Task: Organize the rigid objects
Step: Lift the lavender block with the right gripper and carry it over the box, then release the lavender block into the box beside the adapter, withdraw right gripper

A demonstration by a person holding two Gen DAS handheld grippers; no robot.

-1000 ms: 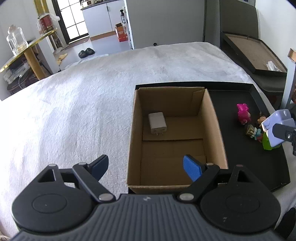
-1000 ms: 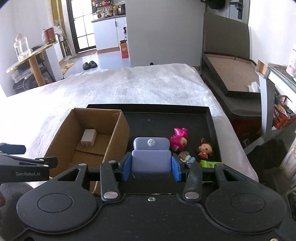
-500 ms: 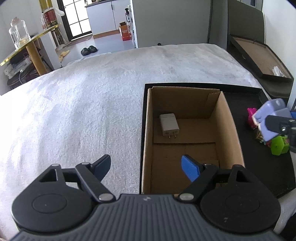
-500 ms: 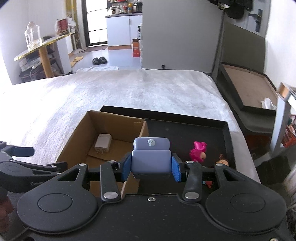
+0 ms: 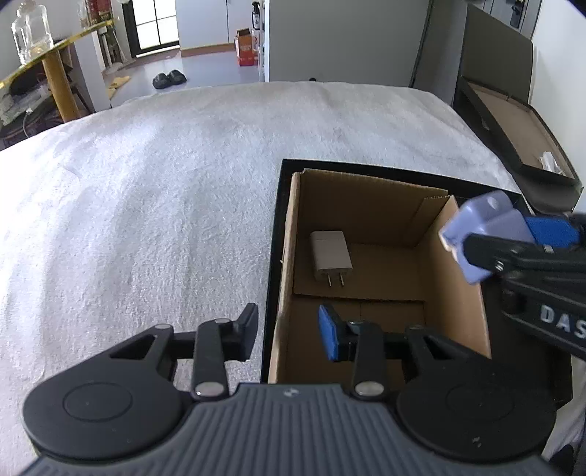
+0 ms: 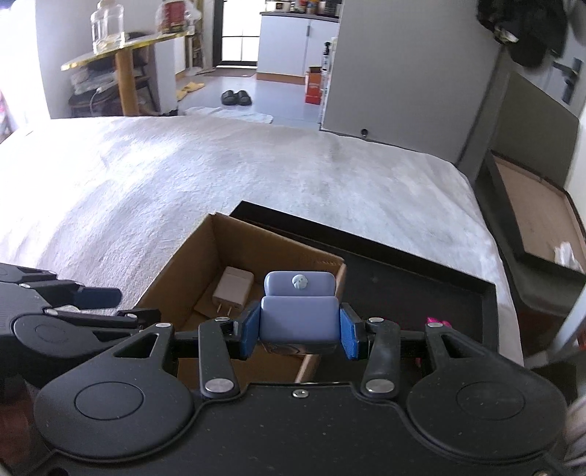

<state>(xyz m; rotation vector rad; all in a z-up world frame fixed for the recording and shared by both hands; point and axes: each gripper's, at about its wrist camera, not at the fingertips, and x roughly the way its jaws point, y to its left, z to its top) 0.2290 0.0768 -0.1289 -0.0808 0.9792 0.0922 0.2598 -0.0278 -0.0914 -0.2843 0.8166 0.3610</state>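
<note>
An open cardboard box (image 5: 454, 285) (image 6: 175, 271) stands in the left end of a black tray (image 5: 274, 238) (image 6: 403, 278). A white charger (image 5: 329, 252) (image 6: 234, 287) lies on the box floor. My right gripper (image 6: 298, 329) (image 5: 505, 238) is shut on a lavender toy chair (image 6: 298, 318) (image 5: 483, 219), which hangs above the box's right wall. My left gripper (image 5: 287, 316) (image 6: 121, 305) straddles the box's left wall near its front corner. Its jaws are closing, and a gap shows on each side of the wall. A pink figure (image 6: 436, 322) peeks out behind my right gripper.
The tray lies on a white textured cloth (image 5: 164, 190). A second shallow black box (image 5: 512, 121) (image 6: 531, 219) sits past the right edge. A gold-topped table with a glass jar (image 6: 106, 25) stands at the far left.
My left gripper's jaws have narrowed a lot around the box's left wall. My right gripper has carried the toy chair left, from over the tray's figures to above the box's right wall.
</note>
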